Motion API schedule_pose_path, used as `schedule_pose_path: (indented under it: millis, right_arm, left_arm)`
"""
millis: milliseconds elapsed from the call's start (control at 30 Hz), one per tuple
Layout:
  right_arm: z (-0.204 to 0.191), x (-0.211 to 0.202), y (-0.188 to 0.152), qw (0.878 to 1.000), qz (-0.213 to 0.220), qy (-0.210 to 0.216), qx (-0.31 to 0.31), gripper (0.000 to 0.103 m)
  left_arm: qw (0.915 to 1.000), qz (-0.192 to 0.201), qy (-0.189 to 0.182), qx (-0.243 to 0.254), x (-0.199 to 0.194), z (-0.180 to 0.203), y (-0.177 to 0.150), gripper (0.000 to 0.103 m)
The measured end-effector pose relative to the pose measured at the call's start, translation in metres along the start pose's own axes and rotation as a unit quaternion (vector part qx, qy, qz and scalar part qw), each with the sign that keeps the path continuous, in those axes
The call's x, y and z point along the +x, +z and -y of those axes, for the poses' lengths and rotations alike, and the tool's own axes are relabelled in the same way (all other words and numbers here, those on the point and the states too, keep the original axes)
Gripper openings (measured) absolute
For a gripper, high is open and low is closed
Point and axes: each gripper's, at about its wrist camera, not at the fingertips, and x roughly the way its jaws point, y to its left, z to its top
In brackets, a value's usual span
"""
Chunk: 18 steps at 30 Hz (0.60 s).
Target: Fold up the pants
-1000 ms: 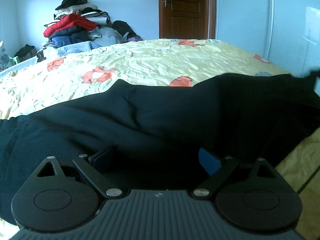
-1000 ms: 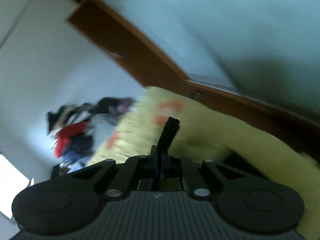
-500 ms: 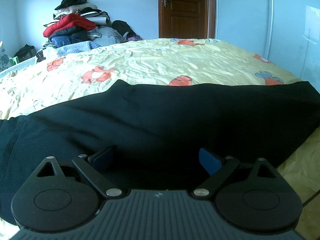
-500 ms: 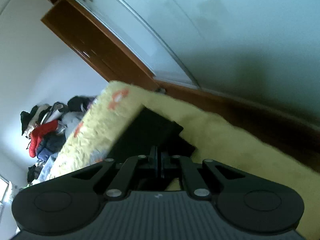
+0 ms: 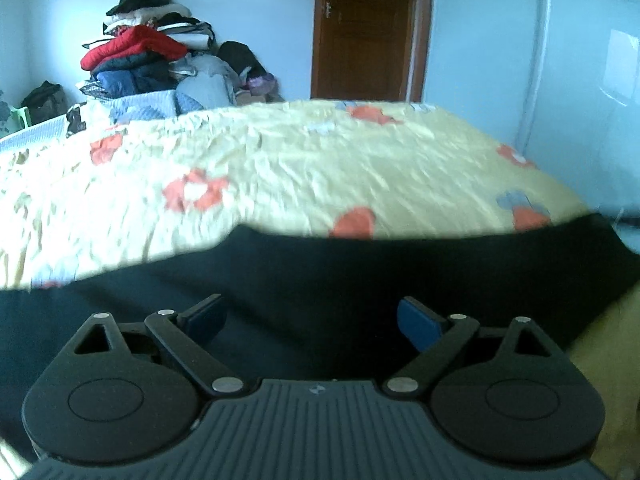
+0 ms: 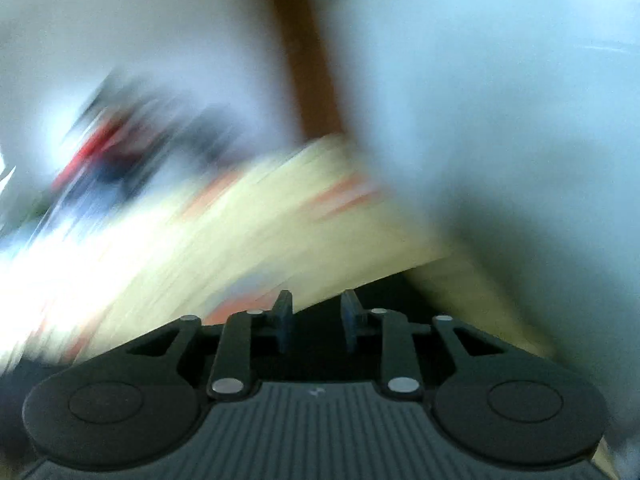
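Observation:
Black pants [image 5: 360, 276] lie flat across the near part of the bed, stretching from the left edge to the right corner in the left wrist view. My left gripper [image 5: 312, 320] hovers above them, wide open with nothing between its blue pads. The right wrist view is heavily blurred by motion. There my right gripper [image 6: 316, 320] has its jaws opening, a narrow gap between the pads and nothing held in it. Dark cloth of the pants [image 6: 384, 292] shows just beyond its fingers.
The bed carries a yellow sheet [image 5: 280, 168] with red flowers. A pile of clothes [image 5: 148, 60] stands at the back left. A brown door [image 5: 368, 28] and a white wardrobe [image 5: 560, 80] close the far and right sides.
My right gripper let go of the pant end it carried, and its jaws have parted. That end now lies flat at the right. My left gripper has risen a little, still open.

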Motion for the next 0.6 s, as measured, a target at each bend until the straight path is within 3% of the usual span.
schedule_pose_path:
  millis: [67,133,167,233,333,367,433,500,567,600]
  right_arm:
    - [-0.045,0.037,-0.003,0.99,-0.076,0.064,-0.098,0.027]
    - [-0.078,0.075,-0.011,0.972,-0.136,0.075,-0.176,0.027]
    - [-0.086,0.081,-0.013,0.97,-0.124,0.07,-0.195,0.028]
    - [-0.085,0.096,0.002,0.975,-0.121,0.072,-0.173,0.028]
    - [-0.081,0.116,0.014,0.982,-0.108,-0.013,-0.153,0.031]
    - [-0.077,0.106,0.015,0.984,-0.103,-0.001,-0.145,0.03]
    - [-0.102,0.095,0.016,0.98,-0.092,0.097,-0.145,0.03]
    - [-0.131,0.092,0.007,0.959,-0.123,0.181,-0.18,0.03]
    - [-0.16,0.107,-0.007,0.939,-0.155,0.219,-0.216,0.029]
    - [-0.168,0.118,-0.011,0.936,-0.162,0.216,-0.224,0.029]
  left_arm:
    - [0.9995,-0.026,0.011,0.016,0.024,0.006,0.017,0.095]
    - [0.9974,-0.055,0.025,0.04,0.049,0.014,0.023,0.093]
    - [0.9953,-0.071,0.032,0.058,0.062,0.018,0.024,0.092]
    - [0.9911,-0.088,0.051,0.086,0.087,0.026,0.025,0.092]
    - [0.9902,-0.08,0.075,0.087,0.108,0.027,0.029,0.093]
    - [0.9905,-0.075,0.084,0.08,0.107,0.024,0.031,0.094]
    - [0.9924,-0.061,0.084,0.067,0.106,0.021,0.035,0.094]
    - [0.9909,-0.064,0.094,0.072,0.115,0.026,0.039,0.094]
    - [0.9889,-0.055,0.115,0.078,0.125,0.03,0.04,0.094]
    - [0.9881,-0.049,0.126,0.073,0.124,0.032,0.043,0.09]
